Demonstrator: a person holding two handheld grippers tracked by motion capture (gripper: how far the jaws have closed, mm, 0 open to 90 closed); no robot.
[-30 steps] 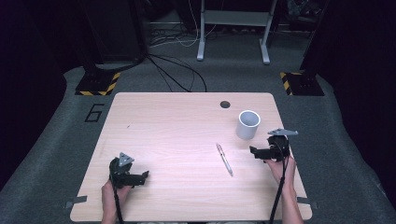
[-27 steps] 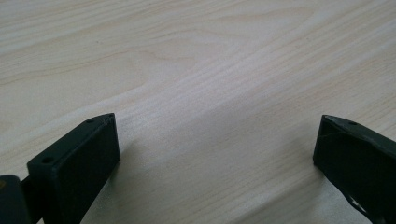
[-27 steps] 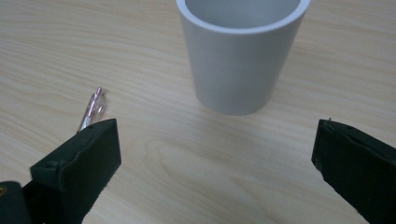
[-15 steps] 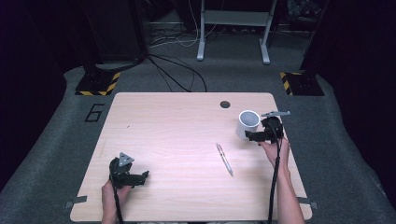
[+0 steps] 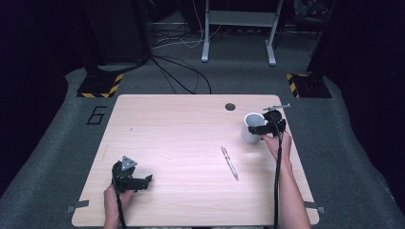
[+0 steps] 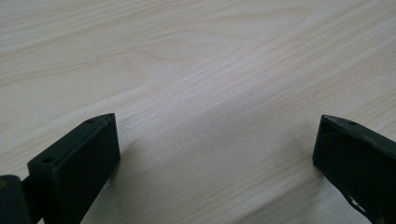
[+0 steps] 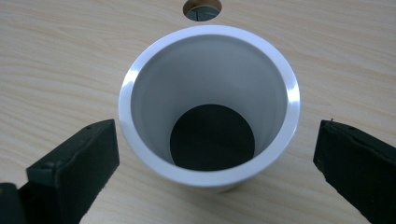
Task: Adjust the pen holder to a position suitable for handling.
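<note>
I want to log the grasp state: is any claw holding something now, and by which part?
Nothing is held. The right claw is open with its jaws on either side of the white cup, not touching it. The left claw is open over bare table.

cup (image 7: 140,107): I see smooth white plastic, slightly glossy at the rim
worktop (image 6: 210,70): I read pale wood grain, matt
jaws: matt black plastic
pen (image 5: 229,162): shiny, metallic-looking

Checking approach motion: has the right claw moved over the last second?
Yes. In the high view the right claw has gone from beside the pen toward the far table edge, and now stands open around the white cup.
</note>
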